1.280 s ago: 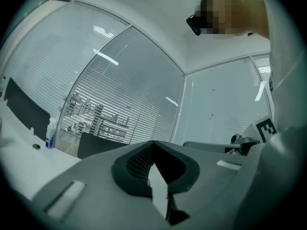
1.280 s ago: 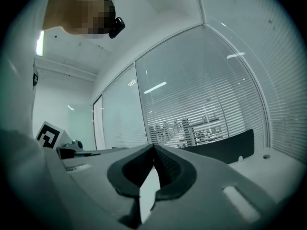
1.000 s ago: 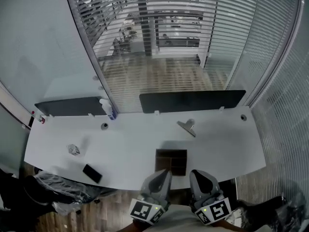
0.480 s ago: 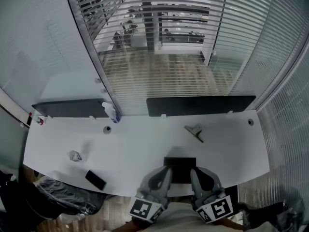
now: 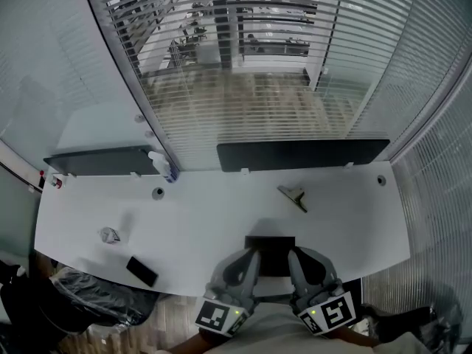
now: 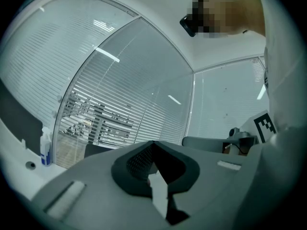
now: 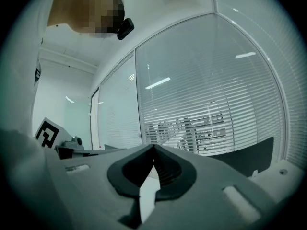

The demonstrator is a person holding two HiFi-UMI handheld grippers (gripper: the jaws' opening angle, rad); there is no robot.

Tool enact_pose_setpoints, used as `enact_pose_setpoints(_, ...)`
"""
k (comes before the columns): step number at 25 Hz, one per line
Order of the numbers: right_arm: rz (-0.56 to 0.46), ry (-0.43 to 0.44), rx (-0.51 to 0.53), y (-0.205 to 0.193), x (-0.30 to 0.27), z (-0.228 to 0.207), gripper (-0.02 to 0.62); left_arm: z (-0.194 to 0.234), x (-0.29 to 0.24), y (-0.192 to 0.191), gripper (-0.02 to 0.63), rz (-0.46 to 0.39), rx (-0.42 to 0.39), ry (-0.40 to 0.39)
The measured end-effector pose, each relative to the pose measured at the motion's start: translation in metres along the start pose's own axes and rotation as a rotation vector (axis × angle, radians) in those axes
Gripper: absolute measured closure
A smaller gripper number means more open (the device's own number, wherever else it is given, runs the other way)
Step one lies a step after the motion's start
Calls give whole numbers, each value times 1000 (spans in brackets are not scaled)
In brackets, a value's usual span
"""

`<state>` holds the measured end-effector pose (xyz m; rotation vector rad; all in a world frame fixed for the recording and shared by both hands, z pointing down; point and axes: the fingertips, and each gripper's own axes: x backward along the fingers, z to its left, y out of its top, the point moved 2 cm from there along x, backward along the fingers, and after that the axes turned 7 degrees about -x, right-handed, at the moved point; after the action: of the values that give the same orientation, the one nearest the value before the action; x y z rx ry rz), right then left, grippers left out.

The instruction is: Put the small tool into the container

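The small tool (image 5: 293,196), a grey metal clip-like piece, lies on the white desk (image 5: 206,227) right of centre, near the back. The container (image 5: 270,251), a dark open box with compartments, stands at the desk's near edge; its front is hidden behind both grippers. My left gripper (image 5: 249,255) points at the box's left side, jaws closed tip to tip with nothing in them (image 6: 152,143). At the box's right side my right gripper (image 5: 295,254) is likewise shut and empty (image 7: 153,147). Both gripper views look up over the desk at the blinds.
A black phone (image 5: 141,271) and a crumpled scrap (image 5: 110,234) lie at the near left. A spray bottle (image 5: 164,166) stands at the back between two dark divider panels (image 5: 299,153). Glass walls with blinds rise behind the desk.
Both grippers have moved forward over the desk's near edge and now cover the container's front. The head view has shifted slightly. The tool has not moved.
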<state>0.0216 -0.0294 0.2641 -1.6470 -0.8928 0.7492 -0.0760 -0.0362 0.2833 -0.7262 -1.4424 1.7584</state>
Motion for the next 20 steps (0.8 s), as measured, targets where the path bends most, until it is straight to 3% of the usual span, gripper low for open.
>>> enact_pose_setpoints(12,-67,22,20,29,4,-53,594,-28,-54,8,603,-16,-53,-13)
enact_pose_setpoints(20,-31,73,52,31,-6,-64,594,-17,-83,19,603,-12,-51,16)
